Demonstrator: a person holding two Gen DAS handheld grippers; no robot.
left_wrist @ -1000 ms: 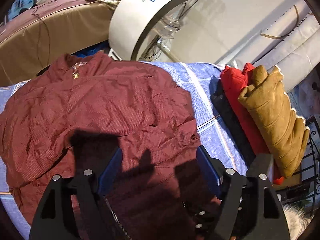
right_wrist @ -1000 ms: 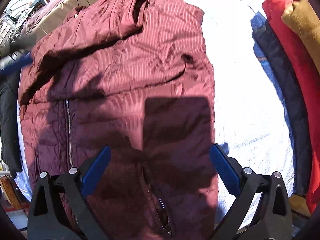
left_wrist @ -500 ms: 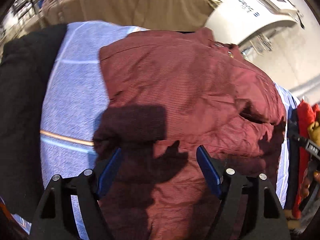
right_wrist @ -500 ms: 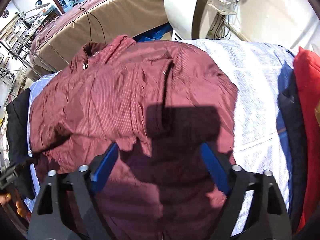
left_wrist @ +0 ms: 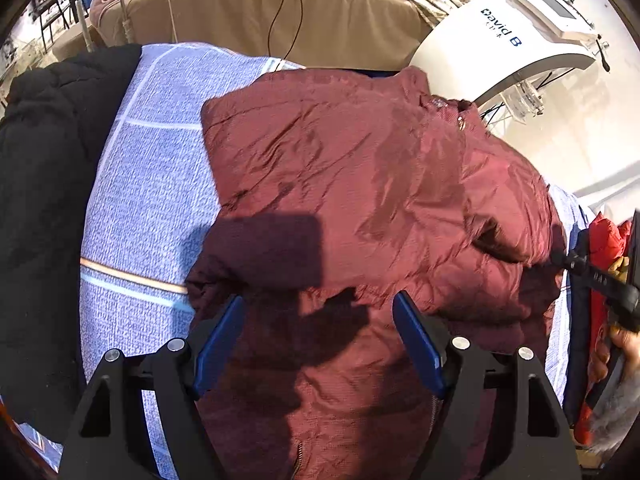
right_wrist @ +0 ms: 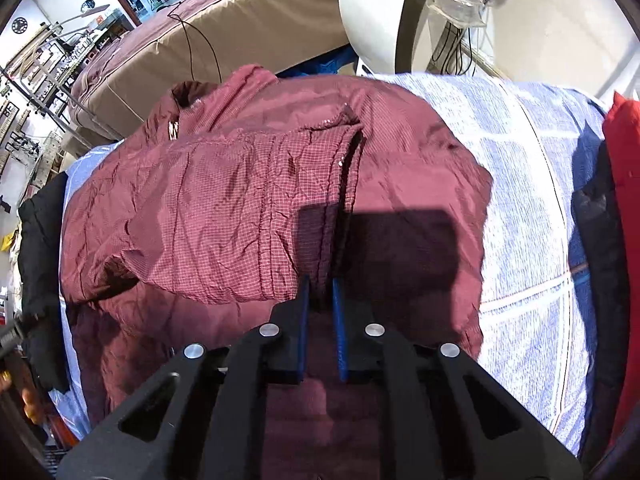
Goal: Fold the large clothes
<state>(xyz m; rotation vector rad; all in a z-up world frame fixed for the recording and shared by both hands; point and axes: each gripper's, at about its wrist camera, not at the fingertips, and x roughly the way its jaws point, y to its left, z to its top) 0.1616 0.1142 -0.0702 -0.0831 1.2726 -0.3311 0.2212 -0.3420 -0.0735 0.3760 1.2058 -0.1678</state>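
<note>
Blue checked bedding lies under the dark red jacket. Half a second ago the right gripper was wide; now its fingers pinch a jacket sleeve fold. The left gripper stays wide above the jacket.

A cluttered workshop — metal racks of gear, a white machine, a draped tan table.

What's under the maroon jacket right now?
The maroon jacket lies on a blue checked sheet, which shows on both sides of it. The right gripper pinches a jacket fold; the left gripper hangs open. Anything beneath the jacket's middle is covered.
</note>
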